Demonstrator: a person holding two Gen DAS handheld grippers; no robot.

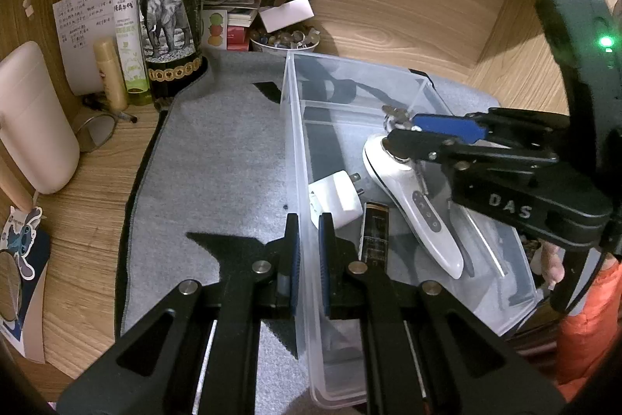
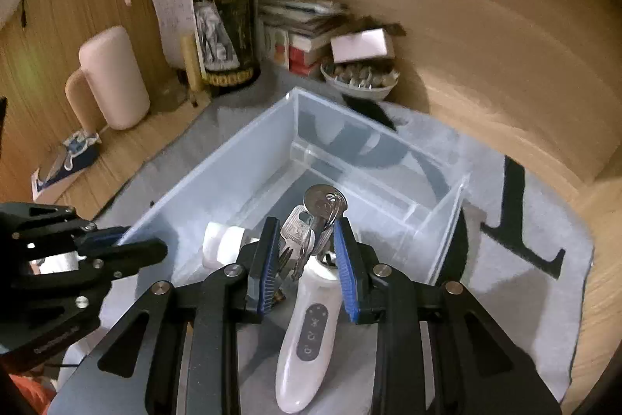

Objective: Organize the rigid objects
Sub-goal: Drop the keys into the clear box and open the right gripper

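A clear plastic bin [image 1: 293,127] stands on a grey mat. Inside it lie a white handheld device [image 1: 423,212], a white charger plug [image 1: 338,197] and a dark rectangular lighter [image 1: 374,232]. My left gripper [image 1: 309,224] is shut on the bin's left wall, one pad on each side. My right gripper [image 2: 306,224] is shut on a bunch of keys [image 2: 311,224] and hangs over the bin, above the head of the white device [image 2: 307,337]. In the left wrist view the right gripper [image 1: 400,127] comes in from the right with the keys [image 1: 394,113]. The left gripper [image 2: 136,240] shows at the bin's near corner.
A dark wine bottle [image 1: 171,6], a green spray bottle [image 1: 130,37] and a pink container [image 1: 31,119] stand at the back left. A bowl of stones [image 1: 285,39] and stacked books [image 1: 233,6] sit behind the bin. Wooden walls enclose the desk. The grey mat [image 1: 217,158] lies bare left of the bin.
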